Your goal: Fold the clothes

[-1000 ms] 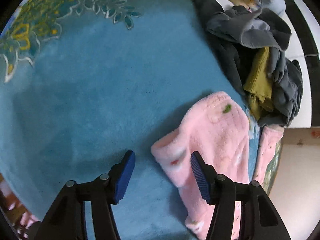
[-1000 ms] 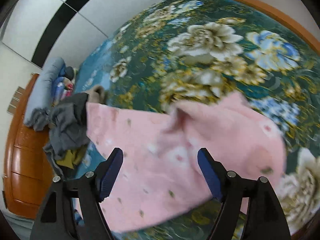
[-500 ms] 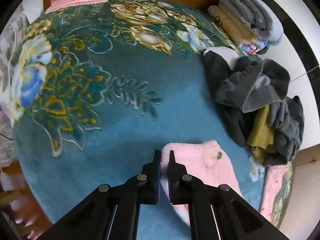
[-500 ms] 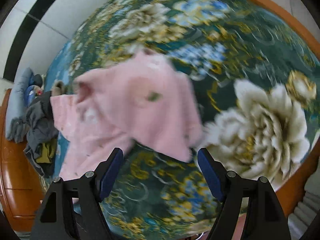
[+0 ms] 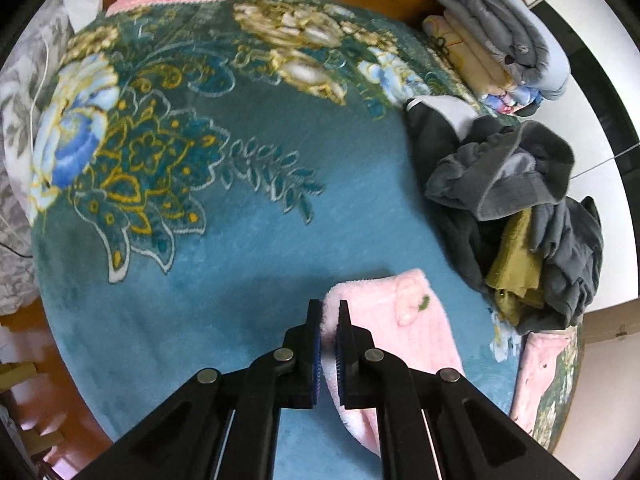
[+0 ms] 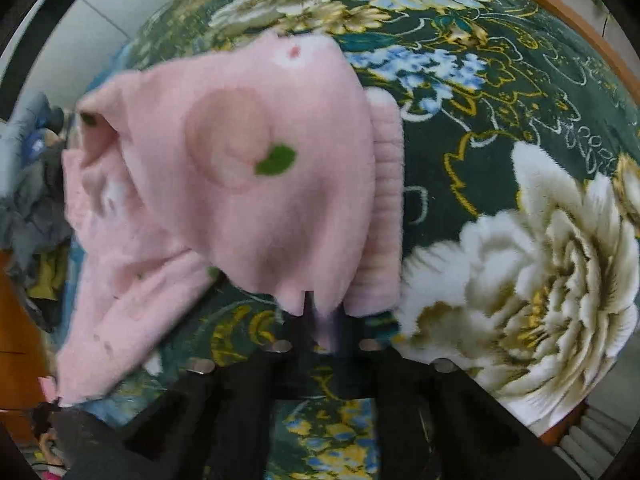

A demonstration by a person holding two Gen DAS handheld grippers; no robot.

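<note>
Left claw (image 5: 329, 334): clamped on pink garment (image 5: 384, 320) edge | right claw (image 6: 322, 320): just closed, pinching garment hem

Left hand-held gripper (image 5: 329, 316) on pink garment (image 5: 384, 320)

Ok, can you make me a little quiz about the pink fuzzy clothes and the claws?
1. True or false: the left claw is shut on the pink garment.
2. What does the right claw grip: A) the grey pile, B) the pink garment, C) the blanket?
3. Fill in: the folded stack sits at the bed's far ____.

Key: 1 true. 2 B, pinching a pink edge. 3 corner, beyond the grey pile.
</note>
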